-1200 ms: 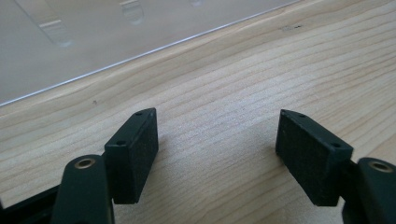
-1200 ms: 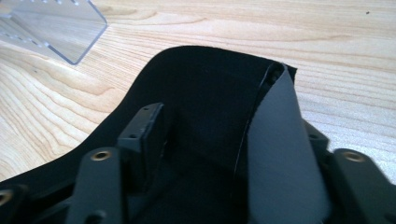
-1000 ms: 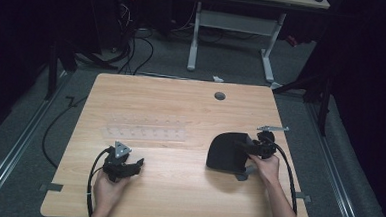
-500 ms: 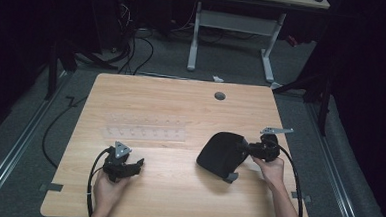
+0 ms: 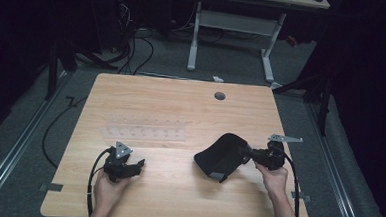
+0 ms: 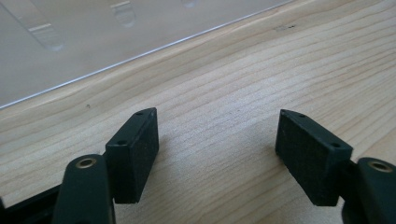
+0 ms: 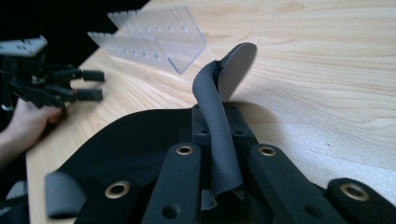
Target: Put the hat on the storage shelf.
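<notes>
Black cloth [image 5: 221, 156] – limp, grey-edged – pinched in right gripper [image 7: 219, 154]; left gripper [image 6: 217, 154] fingers wide

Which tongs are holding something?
The right tongs, shut on the black cloth. The left tongs are open over bare table.

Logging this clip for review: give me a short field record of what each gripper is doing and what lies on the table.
right gripper: shut on black cloth item, pinching its edge
left gripper: open, nothing between the pads, resting low over the table
clear acrylic rack: flat on the table, beyond the left gripper, untouched
black cloth item: partly lifted, lower end on the table
</notes>
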A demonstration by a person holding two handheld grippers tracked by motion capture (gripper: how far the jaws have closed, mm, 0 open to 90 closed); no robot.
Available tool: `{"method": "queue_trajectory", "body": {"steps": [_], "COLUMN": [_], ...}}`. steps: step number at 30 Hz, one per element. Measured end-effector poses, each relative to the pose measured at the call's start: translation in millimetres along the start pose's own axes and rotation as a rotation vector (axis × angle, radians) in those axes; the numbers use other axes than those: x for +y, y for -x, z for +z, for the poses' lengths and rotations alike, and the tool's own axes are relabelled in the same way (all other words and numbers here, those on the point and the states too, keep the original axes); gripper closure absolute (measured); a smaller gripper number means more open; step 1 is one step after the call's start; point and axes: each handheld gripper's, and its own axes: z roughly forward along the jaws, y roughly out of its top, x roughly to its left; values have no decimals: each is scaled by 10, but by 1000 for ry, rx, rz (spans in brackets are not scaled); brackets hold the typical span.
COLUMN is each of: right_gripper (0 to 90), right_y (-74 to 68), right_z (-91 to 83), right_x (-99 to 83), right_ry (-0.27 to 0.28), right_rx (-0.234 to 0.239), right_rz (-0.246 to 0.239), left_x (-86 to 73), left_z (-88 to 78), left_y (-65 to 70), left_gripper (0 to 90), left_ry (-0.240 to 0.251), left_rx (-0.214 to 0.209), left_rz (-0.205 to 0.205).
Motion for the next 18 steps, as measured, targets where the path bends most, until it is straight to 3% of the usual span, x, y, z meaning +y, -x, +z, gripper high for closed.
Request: {"method": "queue_trajectory", "body": {"steps": [6,9,16,18], "right_gripper": [864,864,864,864], "right_y": [-96,-182,-334,-367], "right_z": [-120,-168,-215,-214], "right_x": [-18,-35,-45,-45], "right_ry": [30,51,87,92], "right_rx": [-26,-34,-12,-8], "right_rz": [24,26,45,46], "left_x": [-2,0,-10,-3], "left_z": [5,6,-18,-41], "left_y": [1,-3,36,73], "left_gripper": [293,294,302,302], "left_ry": [-4,-12,-30,-31], "left_rx": [2,-16,-26,-55], "left_rz": [9,17,18,21]}}
